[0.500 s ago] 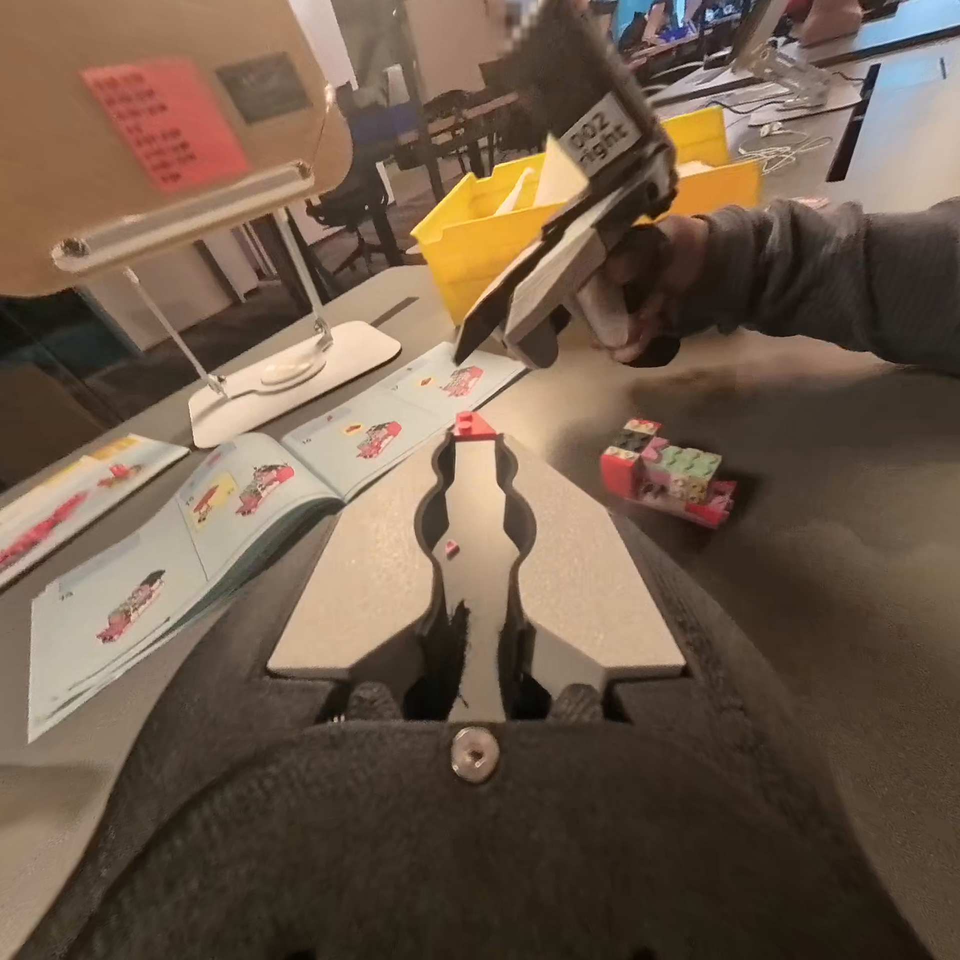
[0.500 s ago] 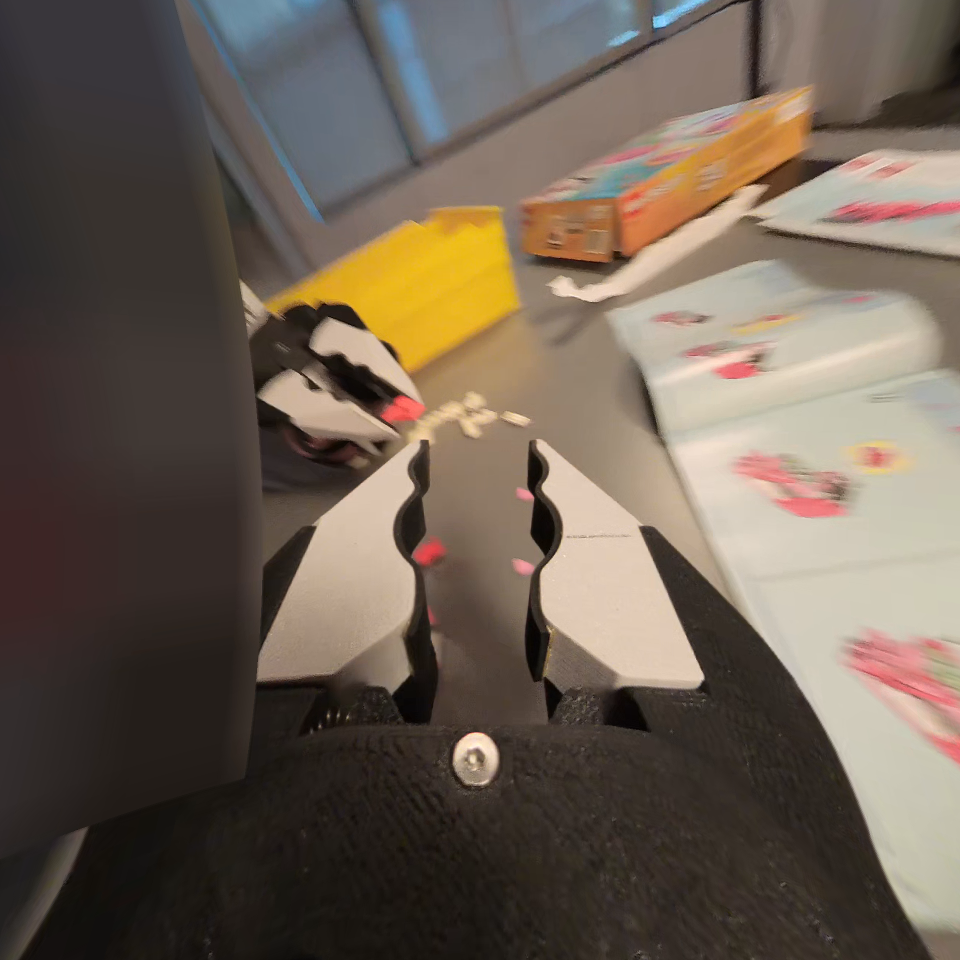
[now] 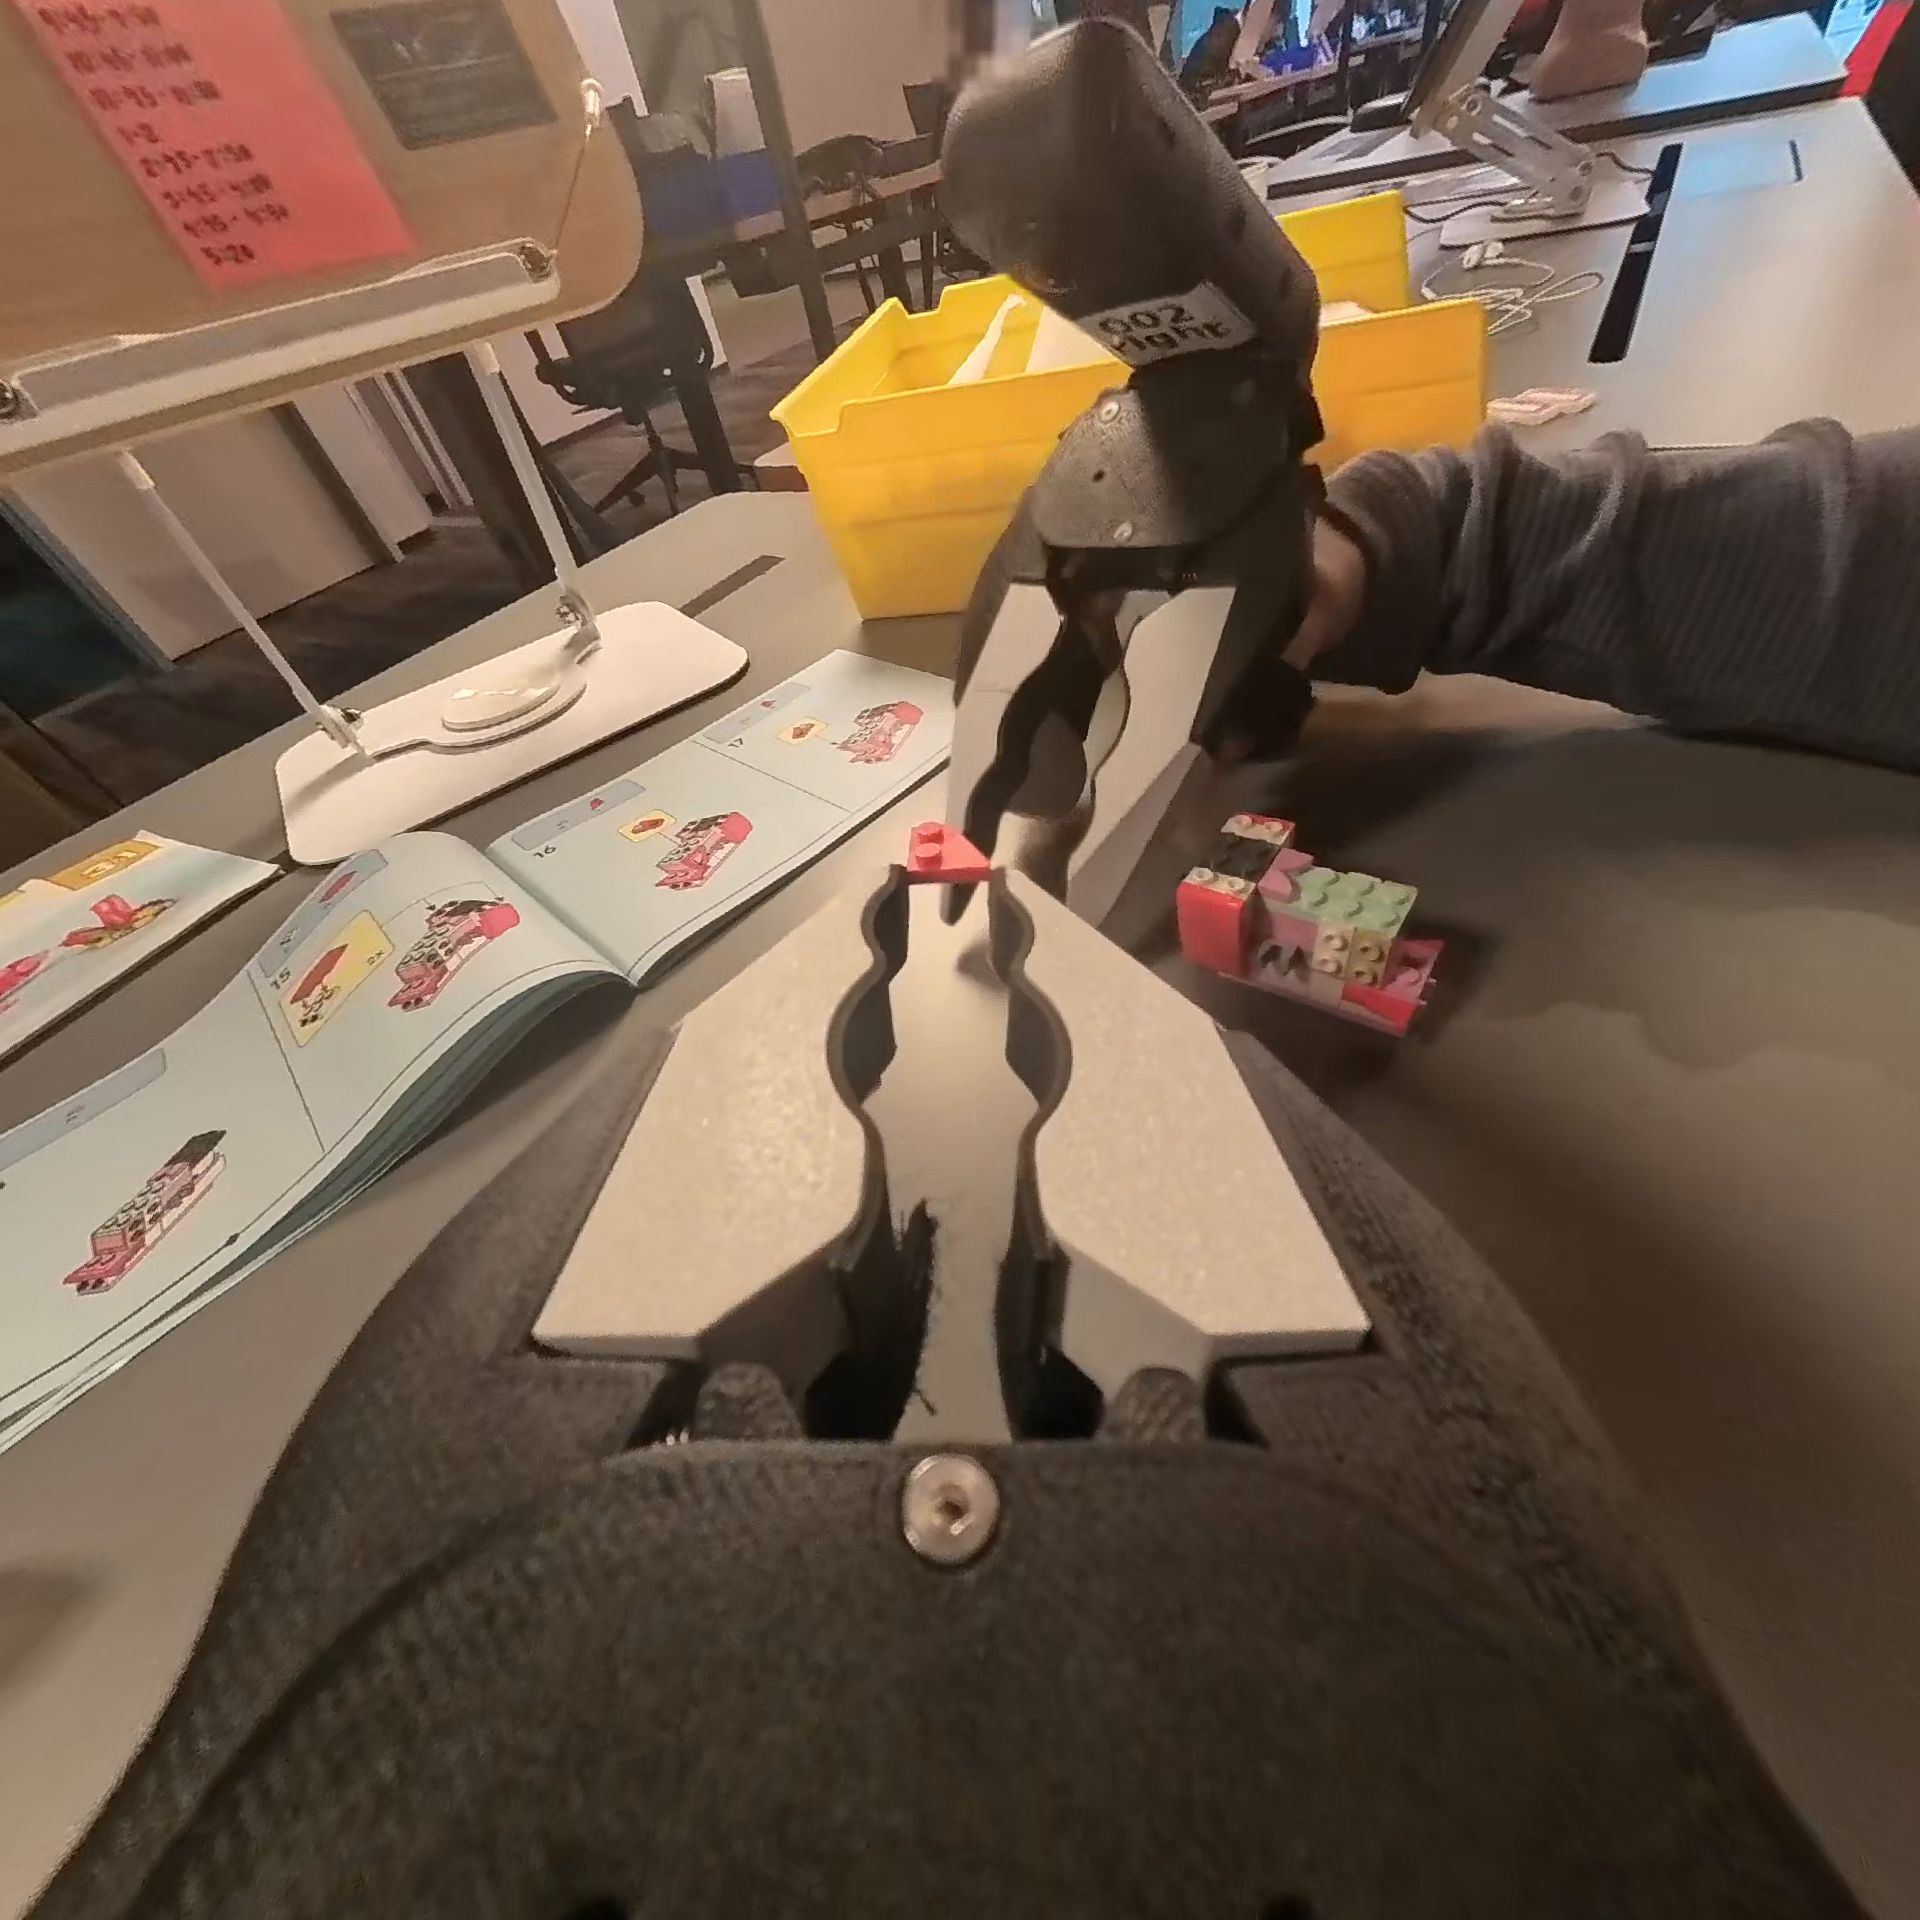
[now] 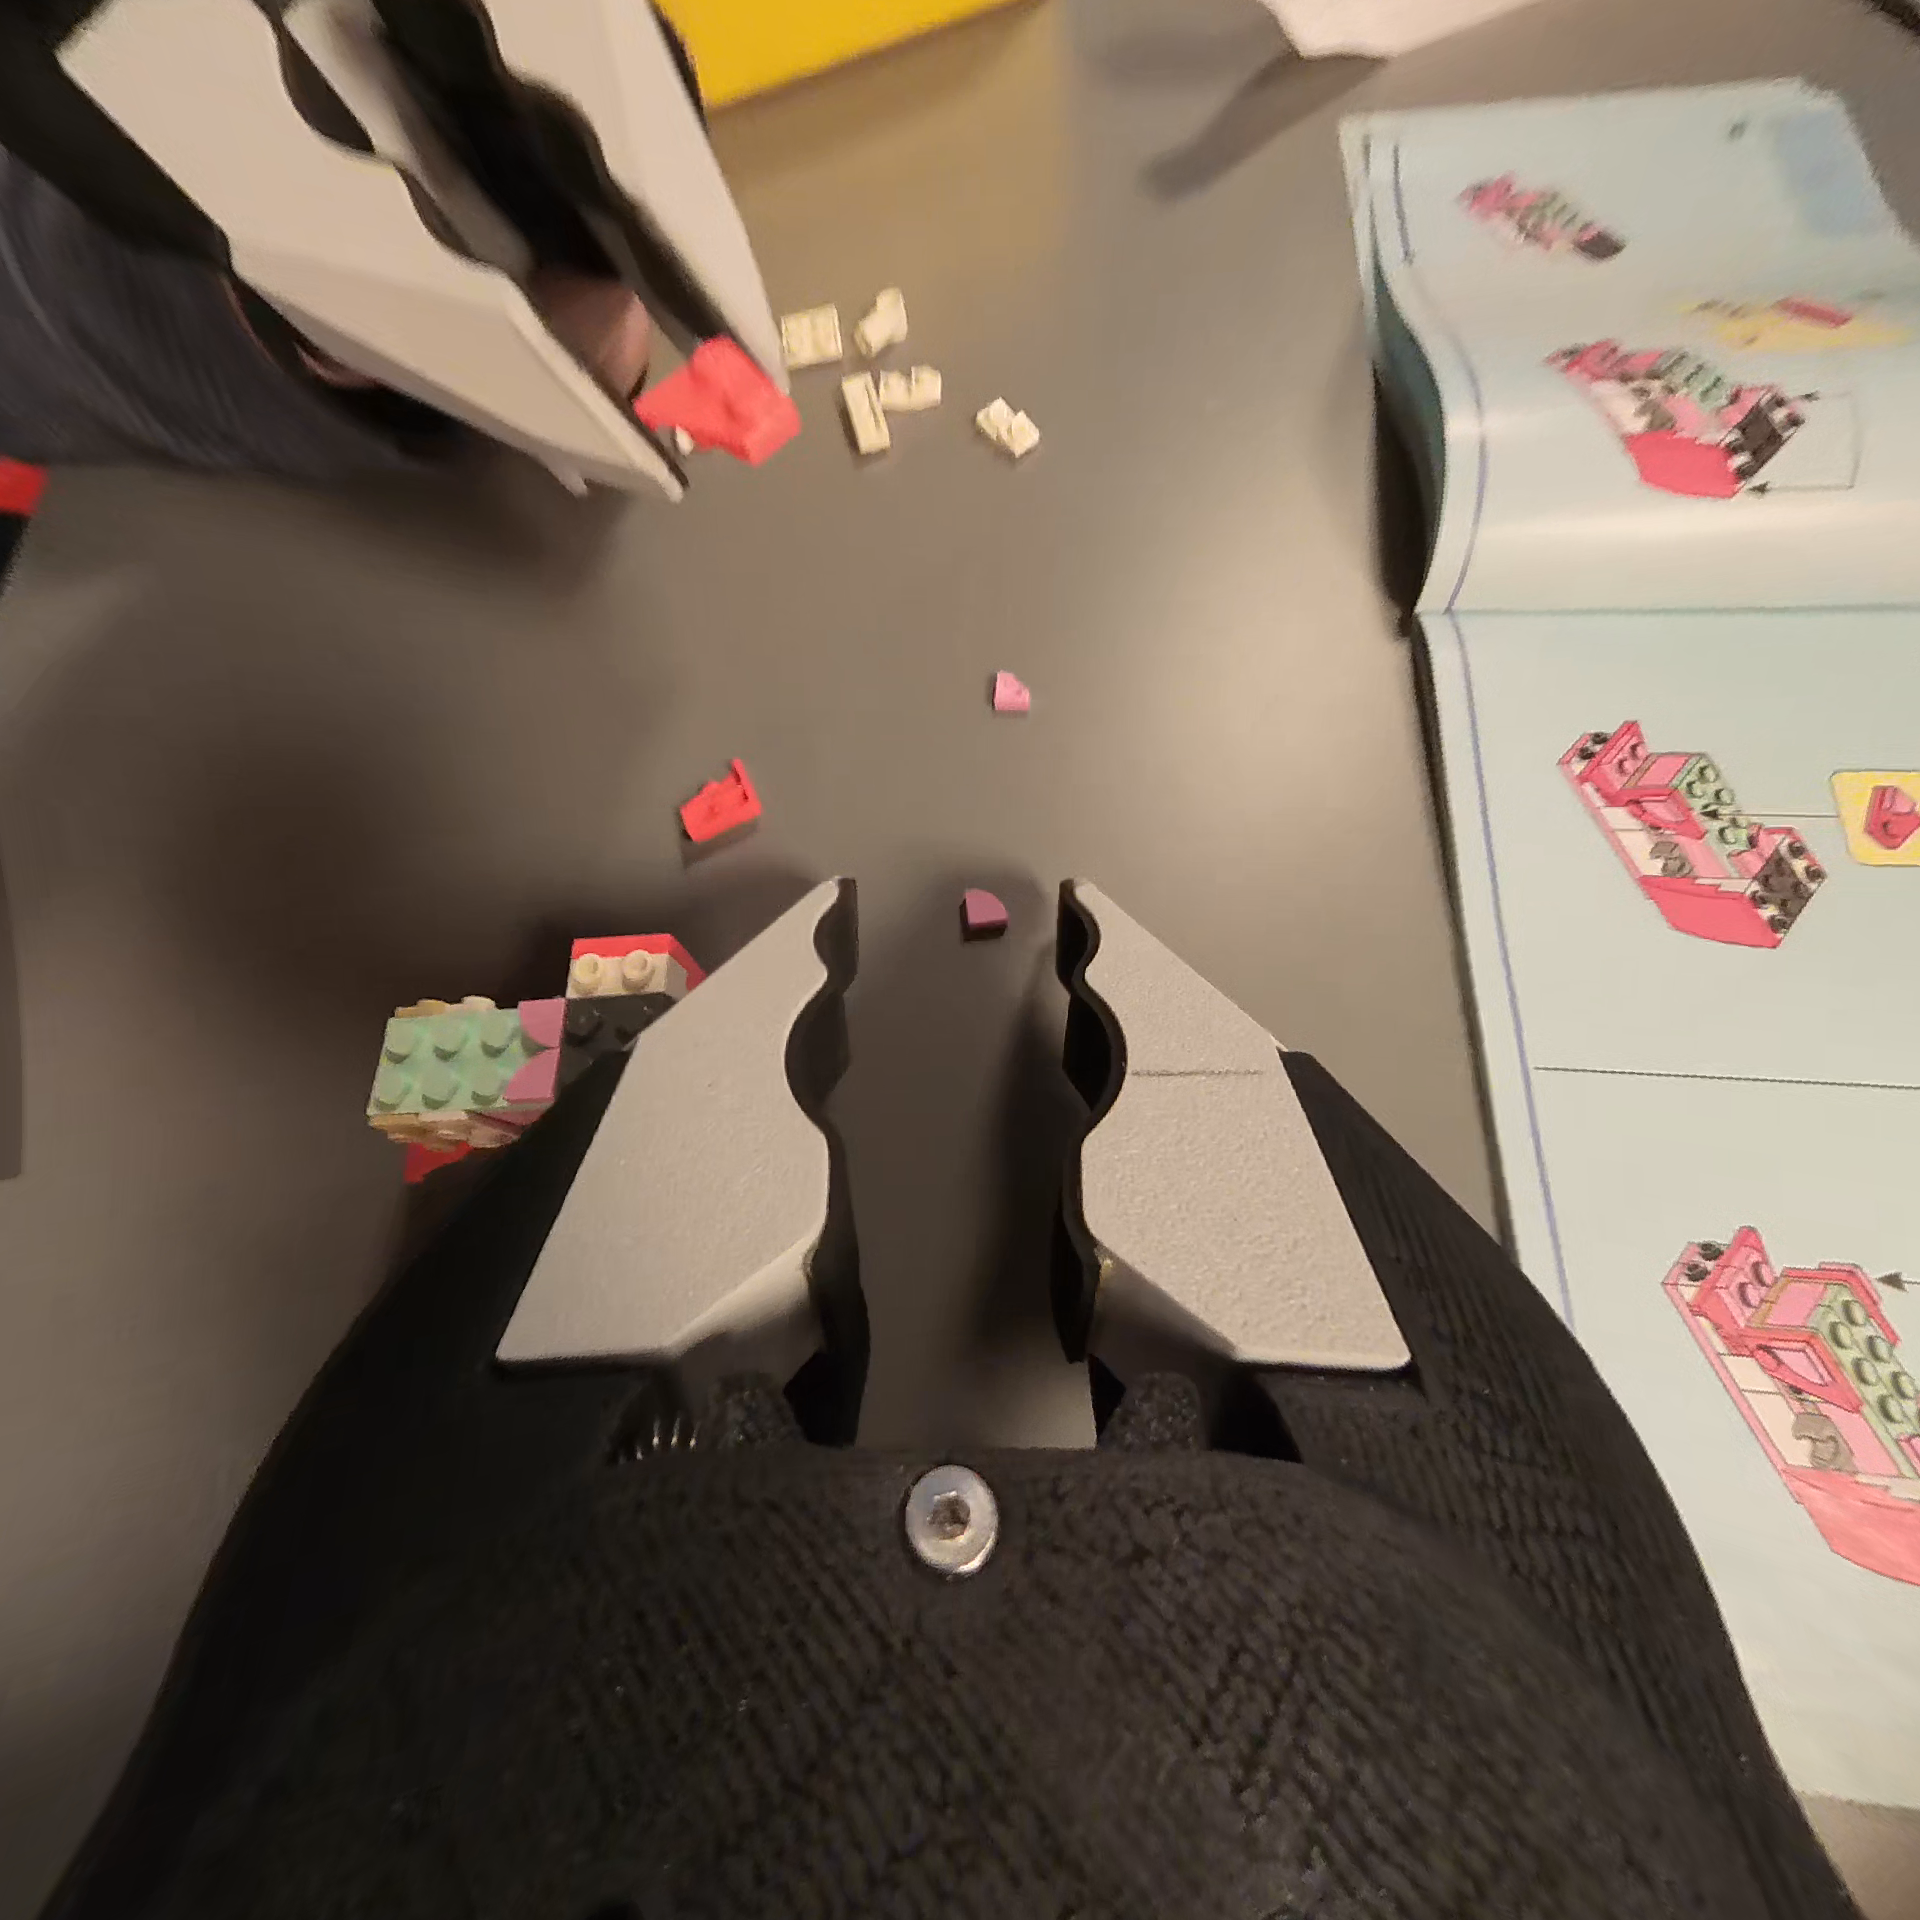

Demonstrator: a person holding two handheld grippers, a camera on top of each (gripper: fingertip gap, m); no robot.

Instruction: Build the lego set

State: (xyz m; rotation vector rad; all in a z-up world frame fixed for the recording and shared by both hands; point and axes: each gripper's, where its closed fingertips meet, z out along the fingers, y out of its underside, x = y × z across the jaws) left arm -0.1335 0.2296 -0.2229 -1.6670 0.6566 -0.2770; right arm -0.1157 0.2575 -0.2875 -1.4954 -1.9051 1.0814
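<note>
**Left gripper pinching a red plate, right gripper hanging open above loose bricks**

The left gripper (image 3: 943, 883) is holding a small red plate (image 3: 945, 858) at its fingertips, jaws narrowed and both pads pressing its edges; the right wrist view is showing the same plate (image 4: 722, 410) raised above the table (image 4: 312, 675). The right gripper (image 4: 956, 904) is hanging over the table with its jaws standing wide and nothing in them. A small purple tile (image 4: 982, 912) is lying on the table below, between its fingertips, apart from both. A part-built model (image 4: 488, 1060) is sitting just beside its left finger, with a loose red piece (image 4: 720, 800) and a pink tile (image 4: 1010, 693) lying farther ahead. White pieces (image 4: 883, 374) are lying scattered near the left gripper. An open booklet (image 4: 1683, 727) is lying to the right, and a yellow bin (image 3: 935, 447) is standing beyond.
</note>
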